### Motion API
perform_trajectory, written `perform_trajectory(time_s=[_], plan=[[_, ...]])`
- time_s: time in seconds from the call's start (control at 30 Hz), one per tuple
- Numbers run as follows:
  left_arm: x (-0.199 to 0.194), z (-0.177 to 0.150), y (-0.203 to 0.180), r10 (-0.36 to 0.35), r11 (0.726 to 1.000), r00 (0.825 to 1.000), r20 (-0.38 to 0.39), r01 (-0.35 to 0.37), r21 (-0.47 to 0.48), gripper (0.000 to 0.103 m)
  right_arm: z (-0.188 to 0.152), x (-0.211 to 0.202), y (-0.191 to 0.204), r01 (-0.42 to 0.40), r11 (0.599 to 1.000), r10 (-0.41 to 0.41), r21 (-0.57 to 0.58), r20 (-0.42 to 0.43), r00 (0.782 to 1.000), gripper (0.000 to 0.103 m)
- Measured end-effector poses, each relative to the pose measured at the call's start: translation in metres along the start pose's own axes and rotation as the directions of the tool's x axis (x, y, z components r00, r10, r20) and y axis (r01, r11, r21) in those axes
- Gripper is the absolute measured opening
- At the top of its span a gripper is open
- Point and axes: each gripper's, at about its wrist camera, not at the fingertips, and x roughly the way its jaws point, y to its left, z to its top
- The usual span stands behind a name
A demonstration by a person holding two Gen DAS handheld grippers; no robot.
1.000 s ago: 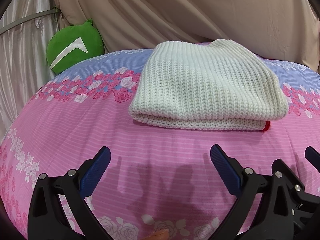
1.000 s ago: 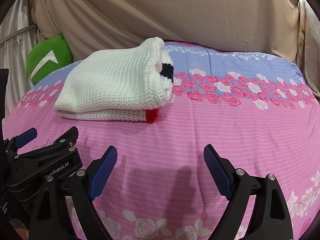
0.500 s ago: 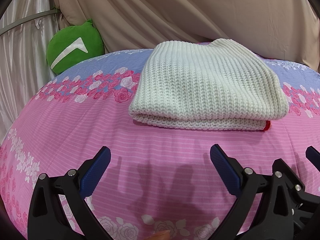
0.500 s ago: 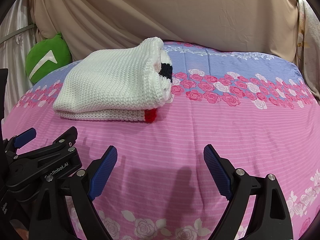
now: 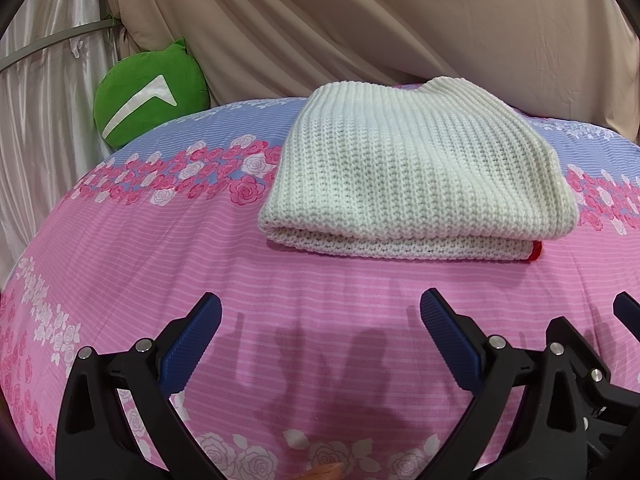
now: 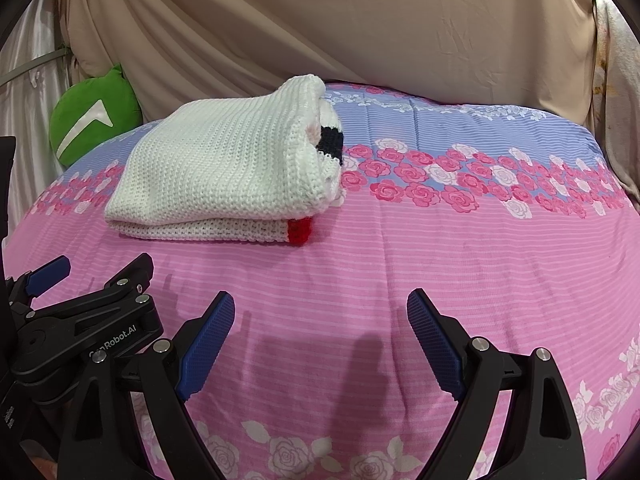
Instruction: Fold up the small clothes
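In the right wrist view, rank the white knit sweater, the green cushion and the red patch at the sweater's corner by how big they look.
1. white knit sweater
2. green cushion, partly hidden behind the bed, so its full size is unsure
3. red patch

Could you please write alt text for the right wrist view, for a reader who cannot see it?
A folded white knitted garment, with a red edge and a black stripe showing at its right end, lies on a pink, rose-patterned bedsheet. The open, empty right gripper is in the foreground, the left gripper beside it at the left edge. A green cushion sits behind, against beige drapes.
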Motion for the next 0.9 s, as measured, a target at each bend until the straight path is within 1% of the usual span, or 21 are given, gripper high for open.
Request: perform_trajectory(time_s=[0.77,0.9], plan=[[-0.0015,0.0004,0.0029,-0.003,1.0,1.0,0.007,0.003,-0.004,0.097,0.0009,-0.0018,0.0011,0.009,1.0,-0.009,0.001,0.007,1.0,0.086],[-0.0031,-0.0001,0.0016,0.008,1.0,1.0,0.013,-0.008,-0.001,0.095,0.0011,-0.0016,0.0013,0.019,1.0,-0.019,-0.001,0.005,1.0,0.086]])
